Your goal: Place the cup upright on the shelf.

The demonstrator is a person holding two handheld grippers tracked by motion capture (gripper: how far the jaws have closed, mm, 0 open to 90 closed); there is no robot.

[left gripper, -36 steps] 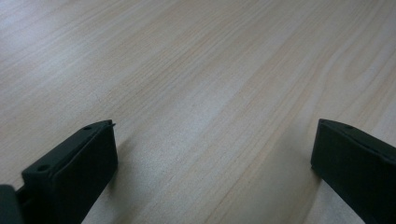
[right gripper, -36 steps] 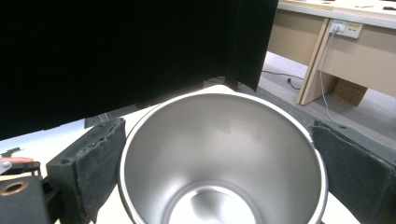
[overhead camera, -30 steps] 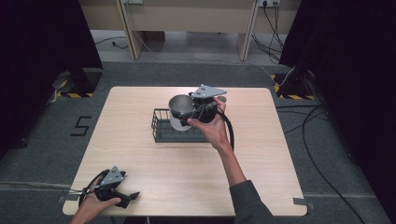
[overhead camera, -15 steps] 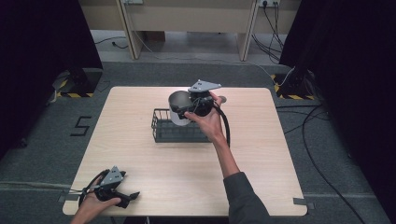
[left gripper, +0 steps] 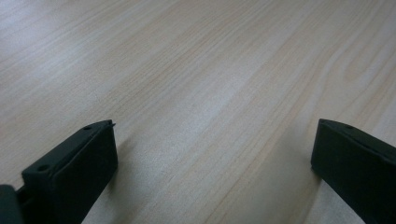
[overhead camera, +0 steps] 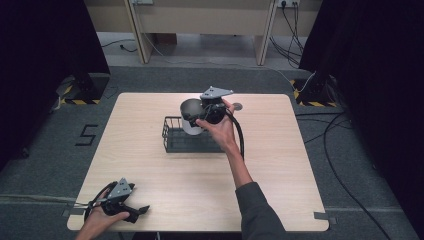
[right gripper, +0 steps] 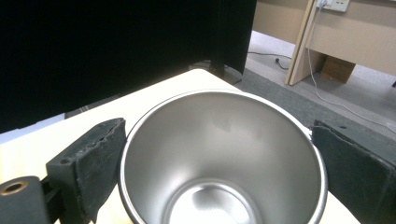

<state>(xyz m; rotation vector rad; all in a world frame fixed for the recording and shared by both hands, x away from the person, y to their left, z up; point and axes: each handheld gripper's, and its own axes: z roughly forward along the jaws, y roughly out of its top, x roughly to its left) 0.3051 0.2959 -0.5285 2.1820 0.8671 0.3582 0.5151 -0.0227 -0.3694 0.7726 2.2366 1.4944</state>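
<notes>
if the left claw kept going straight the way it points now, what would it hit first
Most likely the bare wooden table. The left claw stands open with nothing between its jaws, angled low over the tabletop near the front left corner. The wire basket sits well off; whether it lies on that line is unclear.

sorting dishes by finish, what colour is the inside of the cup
Plain silver metal inside the cup, clearest in the right gripper view.

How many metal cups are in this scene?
1. The metal cup sits clamped between the right gripper's jaws, held above the black wire basket mid-table. The basket's inside is partly hidden, so another could lie there.
</notes>
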